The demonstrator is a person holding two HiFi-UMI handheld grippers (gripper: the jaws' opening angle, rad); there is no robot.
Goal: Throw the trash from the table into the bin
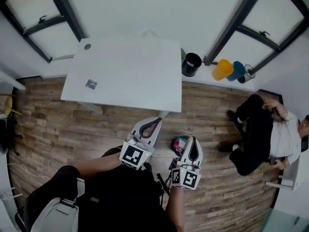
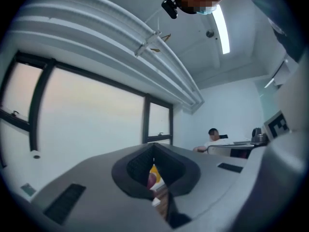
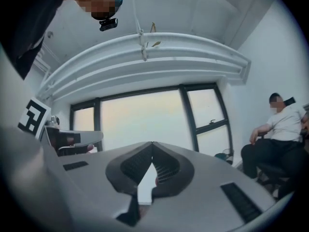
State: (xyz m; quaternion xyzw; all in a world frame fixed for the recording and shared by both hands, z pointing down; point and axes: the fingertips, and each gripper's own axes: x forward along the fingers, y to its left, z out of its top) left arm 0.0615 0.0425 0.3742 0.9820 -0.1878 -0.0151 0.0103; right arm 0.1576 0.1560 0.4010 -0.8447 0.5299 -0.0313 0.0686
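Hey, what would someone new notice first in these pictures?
The left hand-held gripper and right hand-held gripper, both shut, sit bottom centre in the head view. Beyond them stands a white table with one small silvery scrap on its left part; a seated person is at the right.

One table [image 1: 130, 71], one foil scrap [image 1: 91, 84], one small white roll [image 1: 86, 45]. One black bin [image 1: 191, 65], one yellow bucket [image 1: 222, 69], one blue bucket [image 1: 236, 70]. One seated person [image 1: 270, 134]. Two tools: left tool [image 1: 157, 121], right tool [image 1: 193, 140].
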